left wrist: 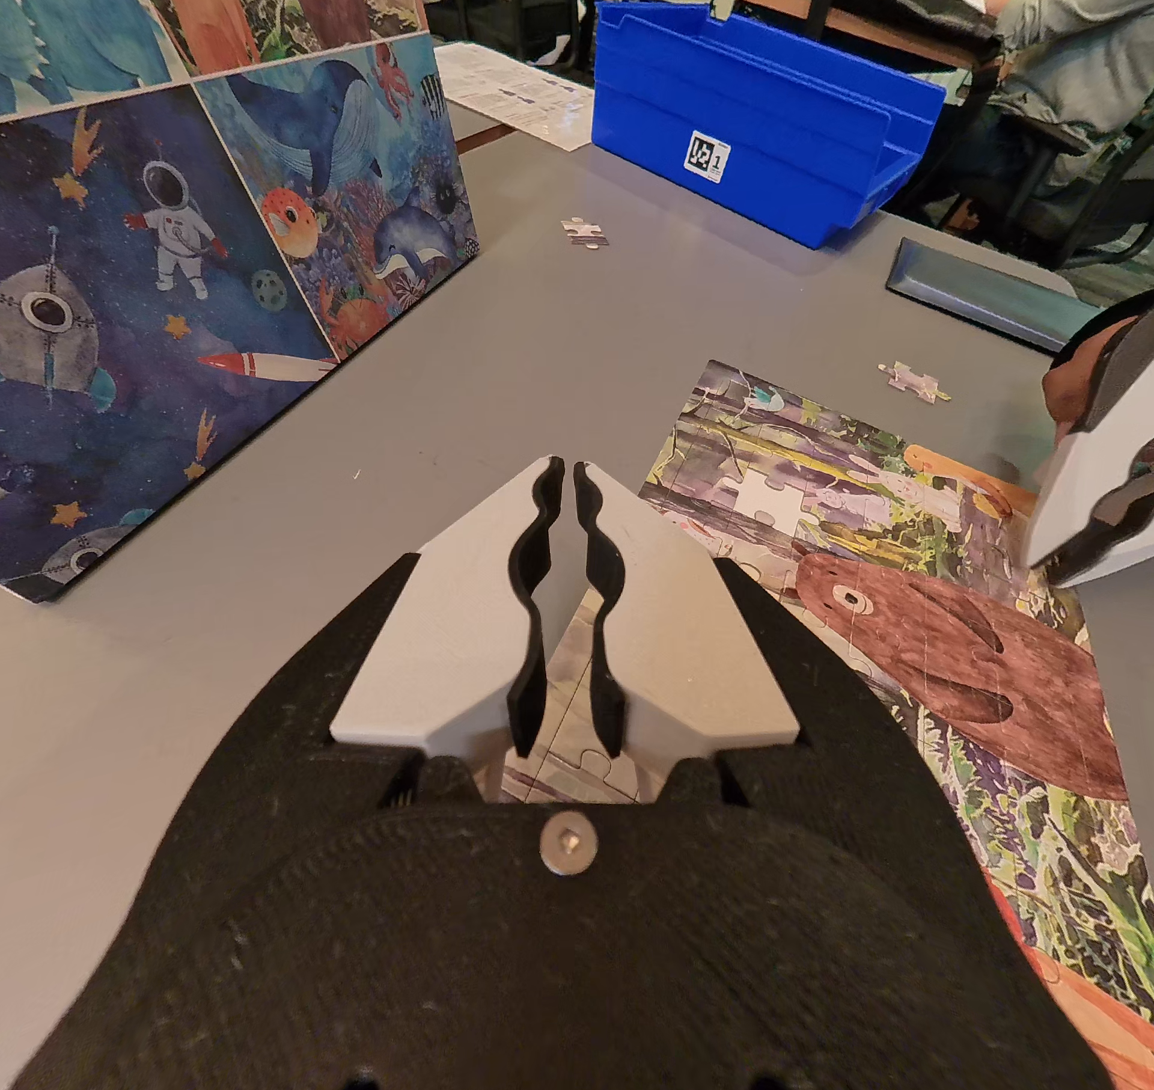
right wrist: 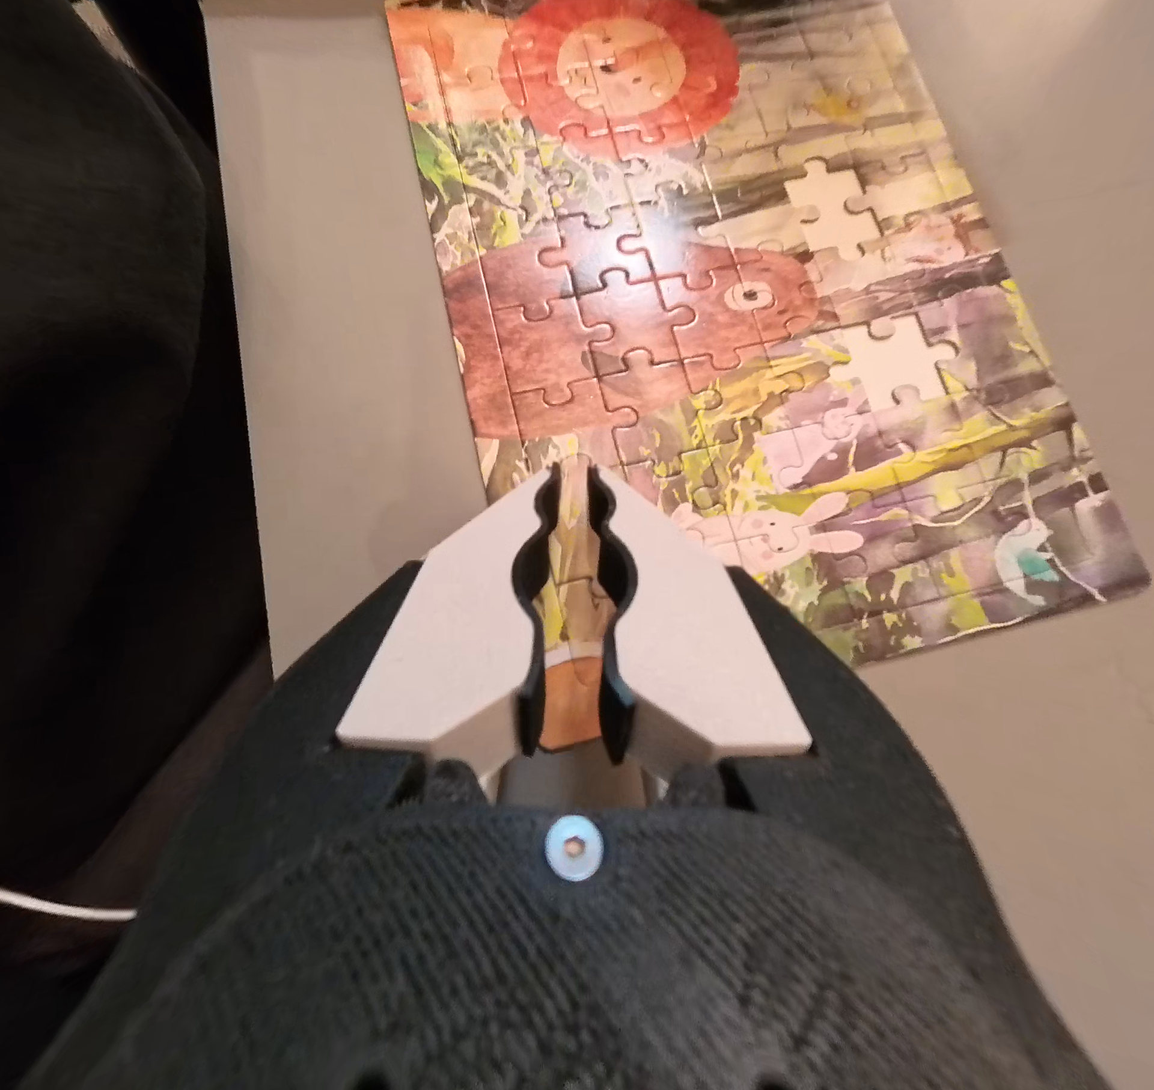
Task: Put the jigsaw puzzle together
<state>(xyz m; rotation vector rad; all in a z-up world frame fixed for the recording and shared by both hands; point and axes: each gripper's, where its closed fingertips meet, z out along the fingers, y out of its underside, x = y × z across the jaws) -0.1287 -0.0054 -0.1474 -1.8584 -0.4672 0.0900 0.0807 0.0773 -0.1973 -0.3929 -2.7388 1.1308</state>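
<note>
Nearly closed tongs (left wrist: 568,466) above puzzle (left wrist: 937,654)

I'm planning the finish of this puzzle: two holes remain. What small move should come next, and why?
Probably send the right tongs out to the loose piece lying beyond the puzzle. They look shut and empty over the puzzle's near edge, two gaps show bare table, and that piece lies on the right tongs' side. A second piece waits near the blue bin.
</note>
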